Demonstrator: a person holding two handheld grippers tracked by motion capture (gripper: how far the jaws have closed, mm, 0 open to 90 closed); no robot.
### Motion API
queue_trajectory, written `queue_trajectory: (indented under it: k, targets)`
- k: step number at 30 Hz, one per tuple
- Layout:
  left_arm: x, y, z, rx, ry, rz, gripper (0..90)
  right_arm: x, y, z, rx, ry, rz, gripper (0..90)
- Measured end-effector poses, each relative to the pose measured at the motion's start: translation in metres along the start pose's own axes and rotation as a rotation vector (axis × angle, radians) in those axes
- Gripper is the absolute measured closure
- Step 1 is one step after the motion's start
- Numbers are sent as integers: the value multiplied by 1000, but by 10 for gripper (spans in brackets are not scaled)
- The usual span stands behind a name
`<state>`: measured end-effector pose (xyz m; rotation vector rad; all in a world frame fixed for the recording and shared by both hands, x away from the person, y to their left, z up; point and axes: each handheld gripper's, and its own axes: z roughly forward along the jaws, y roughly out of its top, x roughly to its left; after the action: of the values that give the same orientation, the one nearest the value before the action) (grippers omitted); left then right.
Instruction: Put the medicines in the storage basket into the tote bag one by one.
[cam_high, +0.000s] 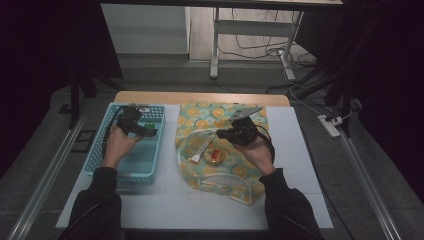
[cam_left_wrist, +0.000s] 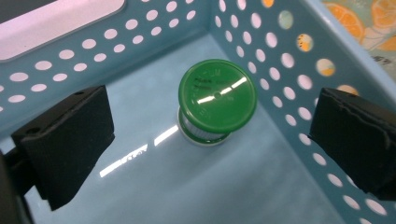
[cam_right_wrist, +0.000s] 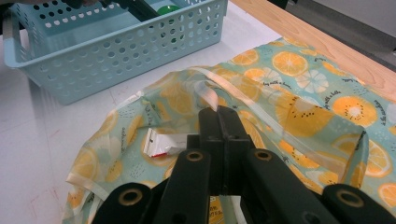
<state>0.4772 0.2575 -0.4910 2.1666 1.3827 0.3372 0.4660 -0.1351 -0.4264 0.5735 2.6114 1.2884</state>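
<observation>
So the little green-capped jar (cam_left_wrist: 215, 105) is sitting upright on the floor of the light blue perforated basket (cam_left_wrist: 280, 93), round green screw lid facing up with a glare streak across it and a ribbed whitish body just peeking out underneath. From the left gripper view it's a bit past centre toward 12 o'clock, near the basket's 2 o'clock side wall but not touching it. In the high view it shows as a small green spot (cam_high: 150, 125) at the far right end of the basket (cam_high: 107, 150), which lies on the left half of the table.
</observation>
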Motion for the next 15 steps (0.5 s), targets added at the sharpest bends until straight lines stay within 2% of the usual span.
queue_trajectory:
  k: [2,6,9,11,15]
  targets:
    - [0,1,4,9,2,-2,22,0,0,0,0,0,-1,900]
    - [-1,3,10,35,14,30,75,0,0,-1,0,0,-1,900]
    - [-3,6,9,34,25,44,150,-1,0,-1,-3,0,-1,900]
    - [-3,7,8,25,16,48,224,-1,0,-1,-2,0,-1,900]
    - [-3,9,12,43,17,49,326,0,0,-1,-3,-1,-2,900]
